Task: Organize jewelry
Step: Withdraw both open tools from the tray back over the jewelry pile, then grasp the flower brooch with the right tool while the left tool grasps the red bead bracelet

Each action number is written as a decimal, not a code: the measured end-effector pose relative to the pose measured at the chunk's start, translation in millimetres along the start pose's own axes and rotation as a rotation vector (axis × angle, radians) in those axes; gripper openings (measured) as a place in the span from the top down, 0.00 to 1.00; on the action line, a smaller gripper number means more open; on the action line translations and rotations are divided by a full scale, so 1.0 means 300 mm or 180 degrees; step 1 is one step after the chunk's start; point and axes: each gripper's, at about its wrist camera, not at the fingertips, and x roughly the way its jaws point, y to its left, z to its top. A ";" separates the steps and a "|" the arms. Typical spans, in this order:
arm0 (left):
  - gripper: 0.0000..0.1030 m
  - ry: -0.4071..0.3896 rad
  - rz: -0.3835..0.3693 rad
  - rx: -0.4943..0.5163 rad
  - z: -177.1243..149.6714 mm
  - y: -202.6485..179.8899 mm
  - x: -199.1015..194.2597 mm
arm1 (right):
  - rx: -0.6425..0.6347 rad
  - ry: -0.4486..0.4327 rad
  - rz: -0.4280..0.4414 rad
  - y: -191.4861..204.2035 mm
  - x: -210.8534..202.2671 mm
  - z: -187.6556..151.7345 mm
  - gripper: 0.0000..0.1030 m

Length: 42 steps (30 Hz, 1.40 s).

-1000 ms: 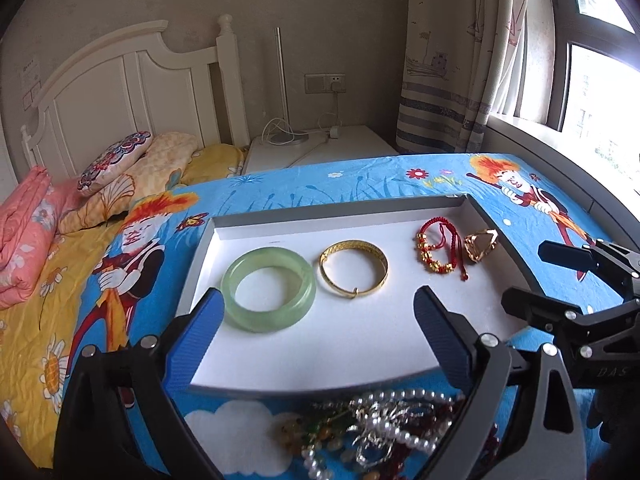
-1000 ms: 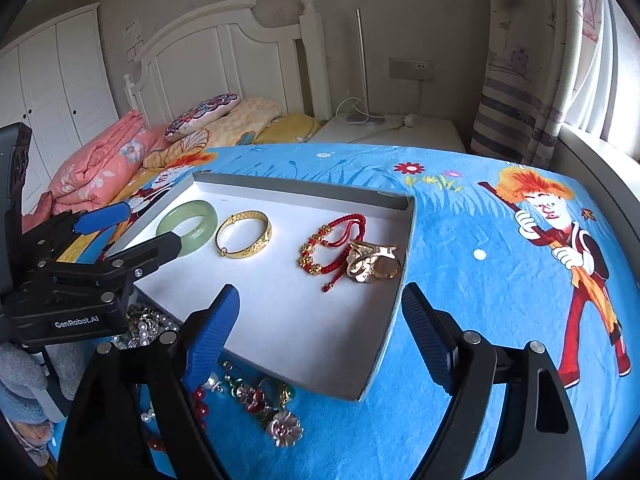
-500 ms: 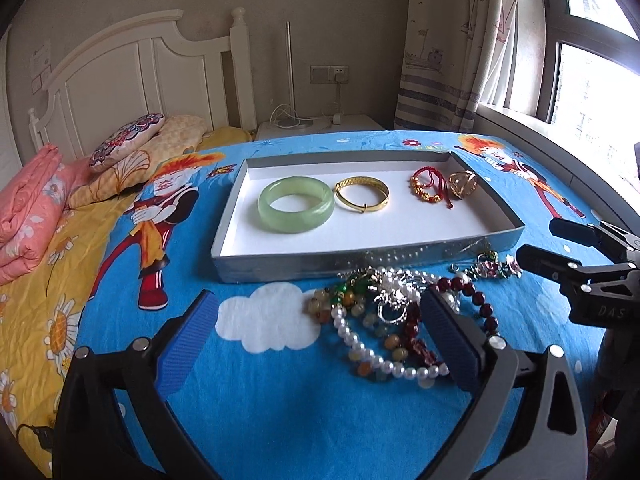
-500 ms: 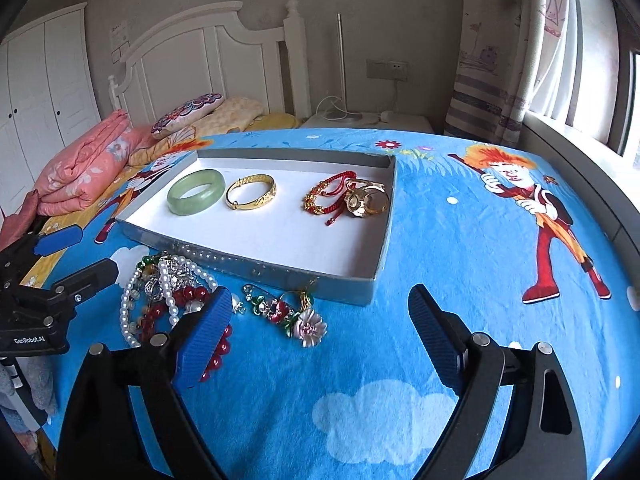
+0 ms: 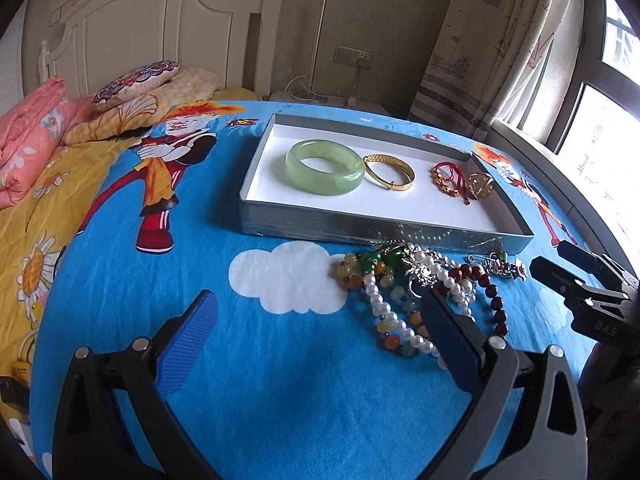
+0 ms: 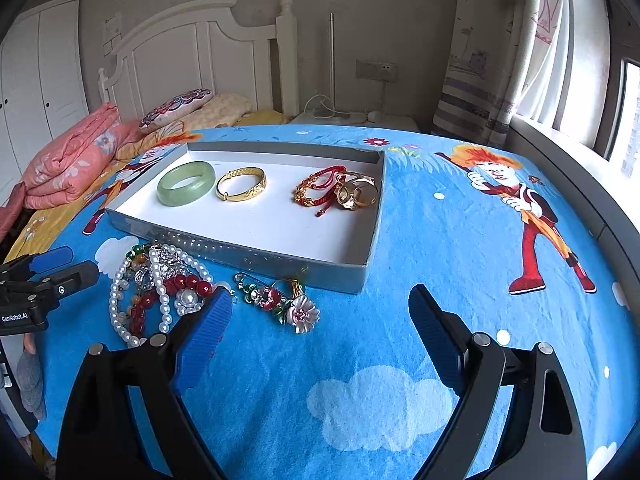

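A grey tray (image 5: 360,226) (image 6: 280,258) with a white floor lies on the blue bedspread. In it lie a green jade bangle (image 5: 325,166) (image 6: 186,182), a gold bangle (image 5: 389,172) (image 6: 241,184), a red cord bracelet (image 5: 449,178) (image 6: 318,188) and a gold ring piece (image 5: 481,185) (image 6: 356,195). In front of the tray lies a tangled heap of pearl and bead strings (image 5: 412,292) (image 6: 160,284), and a flower brooch (image 6: 280,300) (image 5: 504,266). My left gripper (image 5: 320,338) is open and empty, near the heap. My right gripper (image 6: 320,324) is open and empty, just behind the brooch.
The bed has a white headboard (image 5: 152,28), pillows (image 5: 136,80) and a folded pink quilt (image 5: 28,132) at the back left. A nightstand with cables (image 6: 352,118) stands behind the bed. A curtain (image 6: 500,52) and window sill run along the right.
Both grippers have pulled back from over the tray toward the near side of the bed. The bead heap and brooch have come fully into view. The jewelry has not moved.
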 end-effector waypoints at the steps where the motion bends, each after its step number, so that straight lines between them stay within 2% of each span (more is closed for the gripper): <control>1: 0.03 0.0010 0.0000 -0.0002 0.000 0.001 0.002 | -0.0001 -0.0001 -0.0005 0.000 0.001 0.001 0.17; 27: 0.03 0.0021 0.0019 -0.0041 -0.004 0.005 0.002 | -0.0104 0.0061 -0.0137 0.022 0.016 -0.002 0.17; 36: 0.03 -0.0008 -0.0107 -0.0013 -0.031 0.004 -0.032 | -0.0333 0.0508 0.0290 0.059 0.107 0.009 0.17; 39: 0.03 -0.0003 -0.0135 -0.0018 -0.033 0.004 -0.032 | -0.0366 0.0574 0.0412 0.067 0.128 0.016 0.17; 40: 0.03 -0.0003 -0.0150 -0.0021 -0.033 0.004 -0.033 | -0.0376 0.0598 0.0447 0.070 0.133 0.017 0.19; 42: 0.03 -0.0004 -0.0183 -0.0034 -0.034 0.007 -0.033 | -0.0392 0.0602 0.0569 0.074 0.133 0.015 0.35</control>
